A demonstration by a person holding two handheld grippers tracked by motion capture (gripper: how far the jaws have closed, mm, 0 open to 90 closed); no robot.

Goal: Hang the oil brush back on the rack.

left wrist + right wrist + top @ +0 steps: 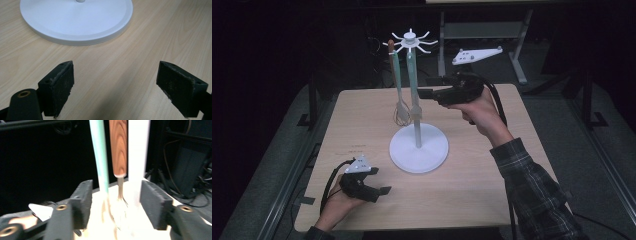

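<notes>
A white utensil stand (418, 147) rises from a round base at the middle of the table, with a ring of hooks (411, 40) on top. Two utensils hang from it: a whisk (401, 114) and a mint-handled tool (413, 75) with a pale head. My right gripper (424, 93) is level with them, just to their right, open. In the right gripper view the mint handle (100, 155), the whisk's wooden handle (118, 147) and the white pole (138, 157) stand ahead of my open right gripper (115, 205), untouched. My left gripper (381, 181) rests open near the front left, facing the base (75, 22).
The wooden table (472, 180) ends close behind the stand; beyond it are dark floor and a metal table frame (482, 30). A cable (499, 107) trails from the right gripper over the hand. Bare wood (125, 62) lies between the left gripper and the base.
</notes>
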